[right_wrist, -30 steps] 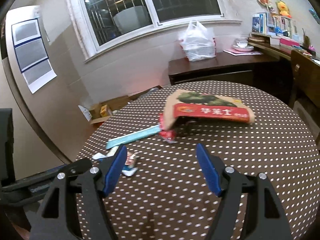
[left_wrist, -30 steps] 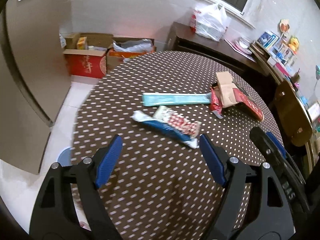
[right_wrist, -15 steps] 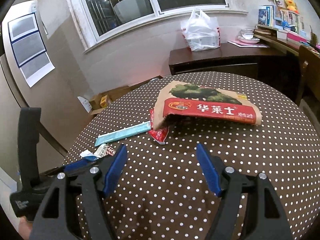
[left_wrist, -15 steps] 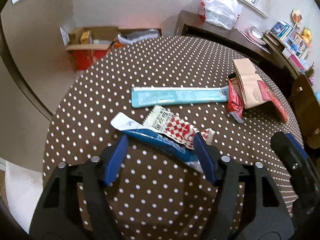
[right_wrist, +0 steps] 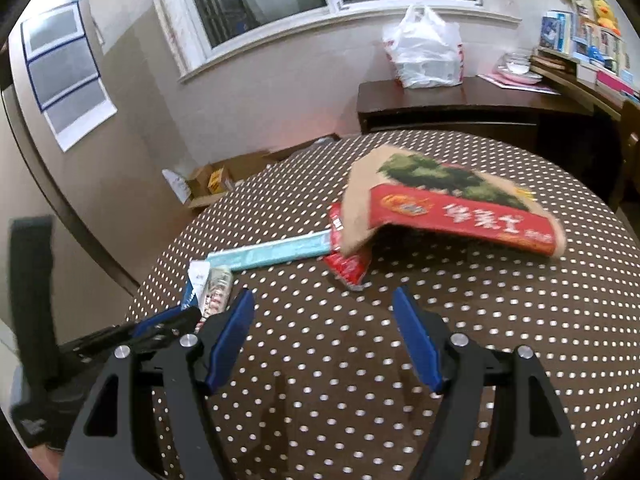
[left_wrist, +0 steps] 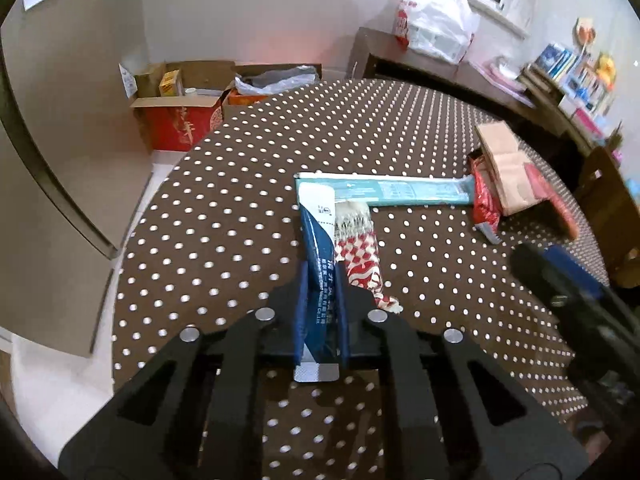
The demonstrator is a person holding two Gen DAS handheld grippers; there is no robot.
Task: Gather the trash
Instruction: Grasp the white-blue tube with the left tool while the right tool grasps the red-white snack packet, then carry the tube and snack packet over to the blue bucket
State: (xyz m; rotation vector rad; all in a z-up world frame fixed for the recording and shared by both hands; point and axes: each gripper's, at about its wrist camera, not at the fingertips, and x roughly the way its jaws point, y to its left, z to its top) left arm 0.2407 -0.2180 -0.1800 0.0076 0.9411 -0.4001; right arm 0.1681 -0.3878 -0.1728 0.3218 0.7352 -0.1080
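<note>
Left gripper (left_wrist: 320, 312) just clamped onto the blue wrapper (left_wrist: 318, 248). Lift slow imo, checkered wrapper (left_wrist: 360, 248) touching its right side. Right gripper (right_wrist: 322, 336) wide open, nothing in it.

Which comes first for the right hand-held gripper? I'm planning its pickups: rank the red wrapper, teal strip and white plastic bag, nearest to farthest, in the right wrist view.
1. Red wrapper: just ahead of the right hand-held gripper, mid-table.
2. Teal strip: farther, ahead-left, flat on the table.
3. White plastic bag: farthest, on the dark sideboard under the window.
</note>
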